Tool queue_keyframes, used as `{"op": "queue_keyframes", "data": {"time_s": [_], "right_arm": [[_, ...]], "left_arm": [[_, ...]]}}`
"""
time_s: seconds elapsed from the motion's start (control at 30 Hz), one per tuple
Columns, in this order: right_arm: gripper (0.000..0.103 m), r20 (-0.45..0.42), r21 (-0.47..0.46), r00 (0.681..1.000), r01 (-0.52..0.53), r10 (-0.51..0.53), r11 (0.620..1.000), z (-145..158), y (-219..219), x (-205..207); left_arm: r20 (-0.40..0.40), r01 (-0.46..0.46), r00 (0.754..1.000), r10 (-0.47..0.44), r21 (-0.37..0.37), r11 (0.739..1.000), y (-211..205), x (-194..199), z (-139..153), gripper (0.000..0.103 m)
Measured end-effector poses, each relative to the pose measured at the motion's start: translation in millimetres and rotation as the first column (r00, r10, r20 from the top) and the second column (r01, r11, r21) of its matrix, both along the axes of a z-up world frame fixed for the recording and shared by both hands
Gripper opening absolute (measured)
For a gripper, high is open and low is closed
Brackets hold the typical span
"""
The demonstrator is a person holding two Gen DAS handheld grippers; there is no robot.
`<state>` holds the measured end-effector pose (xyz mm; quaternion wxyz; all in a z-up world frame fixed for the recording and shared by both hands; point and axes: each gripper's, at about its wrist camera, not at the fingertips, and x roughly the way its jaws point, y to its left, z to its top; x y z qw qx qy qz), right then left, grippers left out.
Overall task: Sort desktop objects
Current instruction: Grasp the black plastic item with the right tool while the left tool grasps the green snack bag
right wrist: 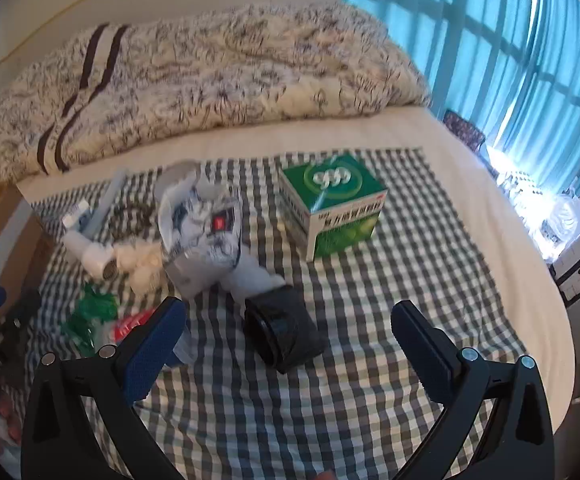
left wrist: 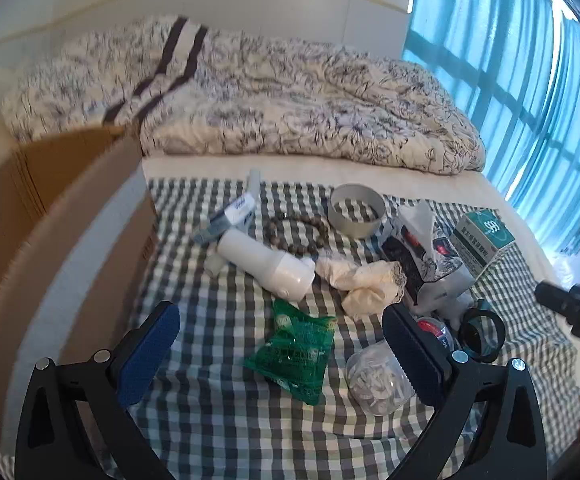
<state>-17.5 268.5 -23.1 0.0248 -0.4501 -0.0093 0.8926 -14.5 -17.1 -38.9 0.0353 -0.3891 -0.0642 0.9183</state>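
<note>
Hovering wide apart and holding nothing, the jaws of the left gripper [left wrist: 279, 354] frame a crinkled green plastic snack packet [left wrist: 294, 350] that lies on the grey-and-white checked cloth [left wrist: 225, 420] just ahead of them. The right gripper [right wrist: 290, 342] is likewise spread fully and empty, with a black roll of bin bags [right wrist: 283, 330] lying between its fingers at twelve o'clock. Sorting looks barely begun, as far as these views show: nearly everything sits in one loose heap on the cloth. From the left wrist view, a white plastic bottle [left wrist: 267, 266] lies on its side at eleven o'clock of the packet, a crumpled cream lace cloth [left wrist: 366, 282] at one o'clock, and a clear jar of pale seeds [left wrist: 378, 382] at three o'clock, touching the right-hand finger. Farther back sit a string of dark wooden beads [left wrist: 298, 230], a grey metal ring-shaped tin [left wrist: 357, 210], a floral-print soft tissue pack [left wrist: 430, 256] and a green-and-white medicine box marked 999 [left wrist: 484, 240], which stands apart at two o'clock. A brown cardboard box [left wrist: 69, 216] stands open at nine o'clock, beside the cloth; I cannot tell whether anything is inside it. It seems the likely place for sorted items, so by my reading every object in sight is left to handle, the green packet and the black roll being the nearest candidates.
</note>
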Motion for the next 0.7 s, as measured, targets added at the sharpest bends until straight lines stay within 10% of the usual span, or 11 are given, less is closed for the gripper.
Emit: {"op": "queue_keyframes", "data": {"time_s": [0.7], "right_arm": [[0.103, 0.026, 0.056, 1.0, -0.006, 0.004, 0.998, -31, 7, -15]], "left_arm": [[0.047, -0.032, 0.998, 0.036, -0.086, 0.996, 4, -18, -30, 0.103]]}}
